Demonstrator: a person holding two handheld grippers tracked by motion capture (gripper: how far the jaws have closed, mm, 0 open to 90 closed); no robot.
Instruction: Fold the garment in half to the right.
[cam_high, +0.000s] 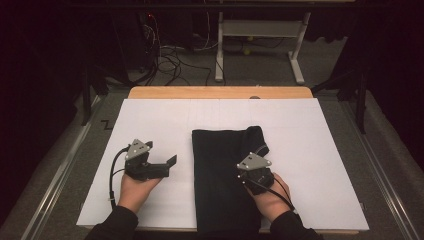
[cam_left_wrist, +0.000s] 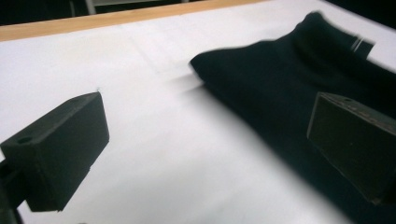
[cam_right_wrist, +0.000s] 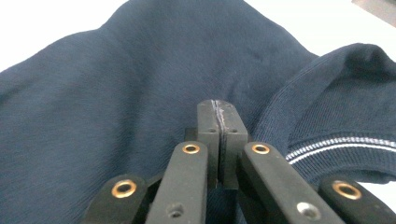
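A dark navy folded garment (cam_high: 225, 170) lies in the middle of the white sheet (cam_high: 150, 120), with its ribbed, white-striped collar (cam_right_wrist: 336, 140) at the far right corner. My left gripper (cam_high: 169, 164) rests on the sheet just left of the garment, jaws pointing at it. In the left gripper view that gripper (cam_left_wrist: 208, 116) is wide open with bare sheet between its jaws, and the garment (cam_left_wrist: 280, 79) lies to the right. My right gripper (cam_high: 252, 162) is over the garment's right part, beside the collar. In the right gripper view its jaws (cam_right_wrist: 219, 112) are pressed together against the cloth (cam_right_wrist: 116, 93), with no fold visible between them.
The white sheet covers a wooden table whose far edge (cam_high: 220, 92) shows bare. Beyond it on the floor are tangled cables (cam_high: 170, 57) and a white table frame (cam_high: 260, 40). Metal rails (cam_high: 55, 175) run along both sides of the table.
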